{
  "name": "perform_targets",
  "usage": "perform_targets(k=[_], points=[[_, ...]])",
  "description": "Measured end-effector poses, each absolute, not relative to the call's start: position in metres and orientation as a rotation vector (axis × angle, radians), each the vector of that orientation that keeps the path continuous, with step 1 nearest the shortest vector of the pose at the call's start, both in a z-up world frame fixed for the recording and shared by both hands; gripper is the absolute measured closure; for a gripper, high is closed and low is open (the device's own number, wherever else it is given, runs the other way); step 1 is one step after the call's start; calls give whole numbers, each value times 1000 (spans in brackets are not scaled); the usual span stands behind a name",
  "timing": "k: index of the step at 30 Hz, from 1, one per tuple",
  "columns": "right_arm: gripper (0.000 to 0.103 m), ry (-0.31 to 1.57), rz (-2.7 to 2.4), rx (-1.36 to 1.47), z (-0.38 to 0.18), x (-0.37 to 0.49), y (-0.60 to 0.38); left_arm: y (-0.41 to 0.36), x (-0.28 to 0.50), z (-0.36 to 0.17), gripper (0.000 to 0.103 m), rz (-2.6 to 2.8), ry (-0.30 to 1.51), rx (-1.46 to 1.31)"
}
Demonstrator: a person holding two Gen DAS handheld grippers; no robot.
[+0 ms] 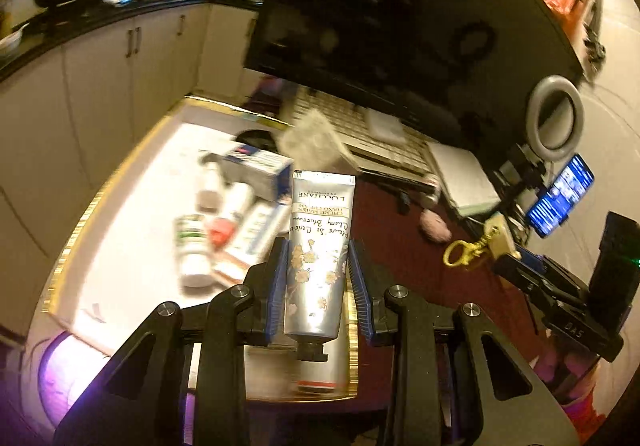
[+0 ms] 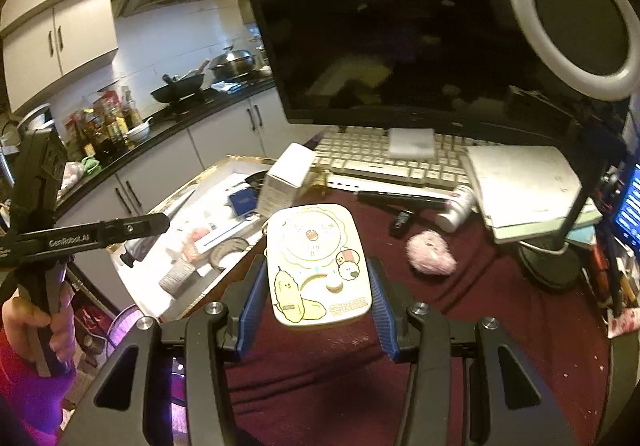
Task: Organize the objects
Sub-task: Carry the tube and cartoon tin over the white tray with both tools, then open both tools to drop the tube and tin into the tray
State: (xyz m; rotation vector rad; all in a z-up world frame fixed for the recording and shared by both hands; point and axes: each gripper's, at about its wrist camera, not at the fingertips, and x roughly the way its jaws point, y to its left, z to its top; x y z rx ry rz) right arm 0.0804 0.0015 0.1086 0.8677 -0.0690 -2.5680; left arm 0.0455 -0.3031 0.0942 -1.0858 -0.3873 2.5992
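My left gripper (image 1: 316,250) is shut on a silver hand cream tube (image 1: 318,213) printed with flowers, its black cap toward the camera. It hangs over the right edge of a white tray with a gold rim (image 1: 120,169) that holds several tubes and bottles (image 1: 224,221). My right gripper (image 2: 316,266) is shut on a cream rounded case (image 2: 316,246) with cartoon prints, above the dark red tabletop (image 2: 500,306). In the right wrist view a hand (image 2: 36,326) holds the left gripper (image 2: 160,224) over the same tray (image 2: 188,185).
A big dark monitor (image 2: 380,25) and a white keyboard (image 2: 360,161) stand behind. A ring light (image 2: 576,21), a grey notebook (image 2: 524,185), a pink fluffy ball (image 2: 432,250), a black pen (image 2: 400,199) and a white box (image 2: 288,177) crowd the table. A lit phone (image 1: 560,193) stands right.
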Motion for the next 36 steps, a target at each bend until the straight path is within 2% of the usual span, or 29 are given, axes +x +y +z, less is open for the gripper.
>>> perform_targets(k=[21,28,36], points=[[55,-34,-2233,914,110,67,-107,-392,33,44,73,2707,-599,-1251],[55,32,-2058,977,86,51,-179,-395,33,36,73,2731,-556,-1295],[55,241,-2022,1022,45,48,-223,-377,29,32,73,2784,-339,-1397]])
